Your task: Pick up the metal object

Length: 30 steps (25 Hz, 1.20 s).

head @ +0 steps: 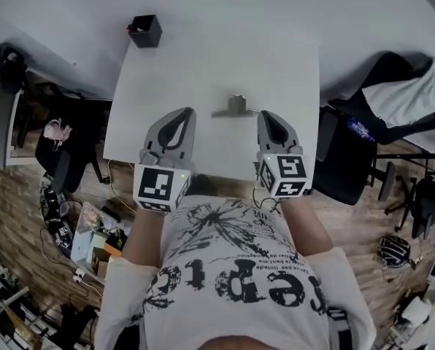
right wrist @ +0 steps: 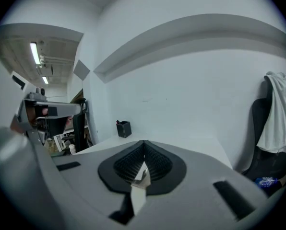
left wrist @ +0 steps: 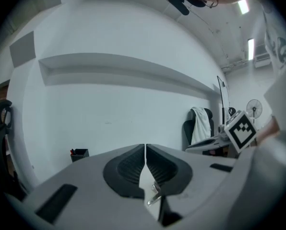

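Note:
The metal object [head: 234, 108], a small silvery T-shaped piece, lies on the white table [head: 203, 64] near its front edge. My left gripper [head: 187, 112] hovers just left of it and my right gripper [head: 265, 114] just right of it, both apart from it. The two pairs of jaws are shut with nothing between them. In the left gripper view the left gripper [left wrist: 145, 147] has its pads pressed together, and the metal object [left wrist: 155, 195] shows below them. In the right gripper view the right gripper [right wrist: 144, 143] is shut too, with the metal object [right wrist: 142, 175] visible beneath.
A black pen holder [head: 145, 30] stands at the table's far left corner. A dark chair draped with a white cloth [head: 400, 86] is right of the table. Another chair [head: 64, 137] and floor clutter lie to the left. A white wall runs behind the table.

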### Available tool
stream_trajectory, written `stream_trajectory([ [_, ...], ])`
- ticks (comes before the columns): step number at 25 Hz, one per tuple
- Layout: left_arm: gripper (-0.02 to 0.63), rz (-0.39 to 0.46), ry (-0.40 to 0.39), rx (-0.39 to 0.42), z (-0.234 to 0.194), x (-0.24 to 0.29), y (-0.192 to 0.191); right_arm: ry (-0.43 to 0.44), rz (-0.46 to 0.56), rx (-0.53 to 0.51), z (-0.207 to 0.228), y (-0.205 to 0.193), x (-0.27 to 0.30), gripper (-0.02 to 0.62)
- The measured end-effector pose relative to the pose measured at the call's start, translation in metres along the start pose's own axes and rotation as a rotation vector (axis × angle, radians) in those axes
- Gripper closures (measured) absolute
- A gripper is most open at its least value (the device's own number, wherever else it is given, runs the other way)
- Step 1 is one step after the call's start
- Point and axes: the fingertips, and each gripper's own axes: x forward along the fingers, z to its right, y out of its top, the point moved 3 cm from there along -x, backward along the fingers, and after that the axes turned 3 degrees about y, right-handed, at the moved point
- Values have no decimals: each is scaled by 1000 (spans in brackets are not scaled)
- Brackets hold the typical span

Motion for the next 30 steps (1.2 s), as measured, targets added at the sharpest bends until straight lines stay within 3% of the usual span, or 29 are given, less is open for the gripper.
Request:
stream_trajectory([
  [7,595,13,-77,-27,-59,38,-17,-28,-47,-13,-13,-11,67,600],
  [14,595,42,-156,-42,-83,67,-26,-72,-237,14,-4,-59,122,353],
  [21,595,-11,-181,-65,-102,92,-53,-126,-434,77,15,-112,160,298],
  [30,595,-62,-166,-64,-123,110,-84,-166,-641,133,25,-161,179,287],
])
